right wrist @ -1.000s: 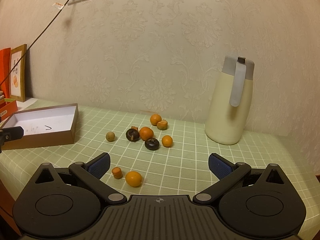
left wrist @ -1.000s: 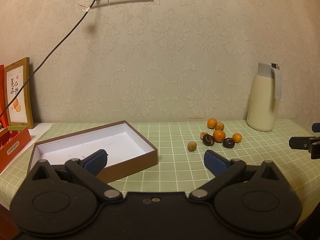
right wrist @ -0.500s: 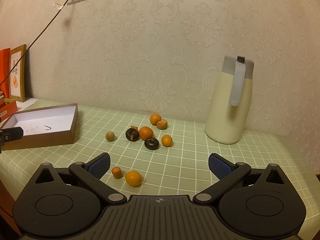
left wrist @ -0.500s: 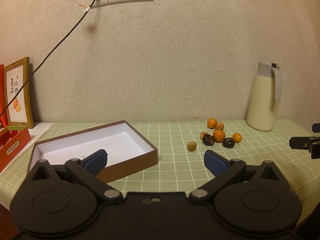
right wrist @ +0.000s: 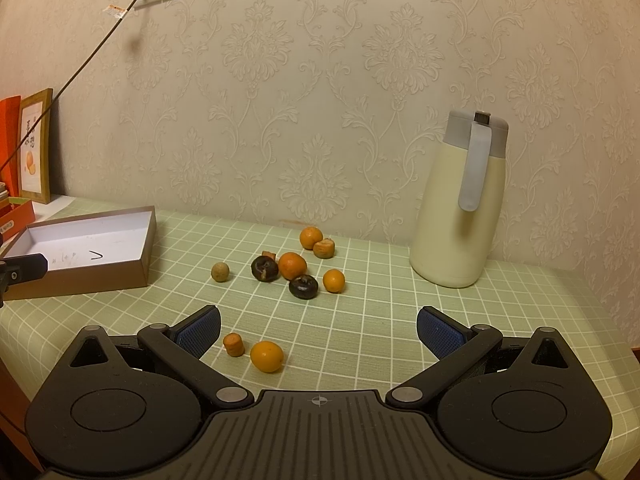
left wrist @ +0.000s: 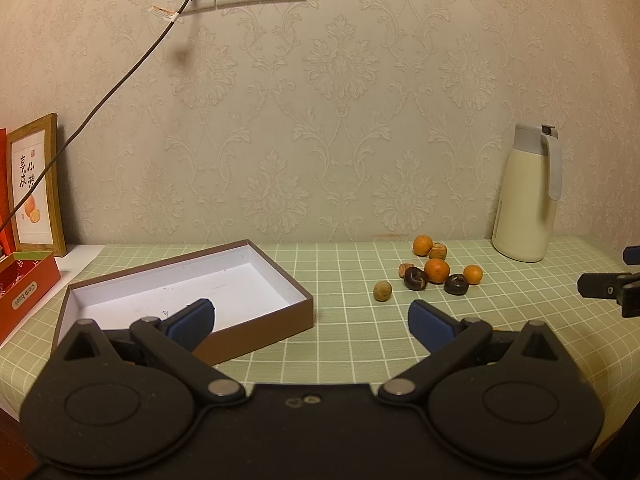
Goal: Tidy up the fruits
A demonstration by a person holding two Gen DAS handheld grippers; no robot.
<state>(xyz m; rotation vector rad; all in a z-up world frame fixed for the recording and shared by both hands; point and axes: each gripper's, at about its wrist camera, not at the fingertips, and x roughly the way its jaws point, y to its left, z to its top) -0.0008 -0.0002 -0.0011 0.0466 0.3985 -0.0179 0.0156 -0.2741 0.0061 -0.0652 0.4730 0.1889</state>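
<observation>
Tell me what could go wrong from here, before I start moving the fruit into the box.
1. The fruits are small and round; the kumquat nearest the right gripper sits close to the table's front edge and could roll off if nudged.
2. The dark fruits touch the orange, so wide-open jaws may knock neighbours.
3. The jug stands close to the cluster; a wide swing might hit it.
</observation>
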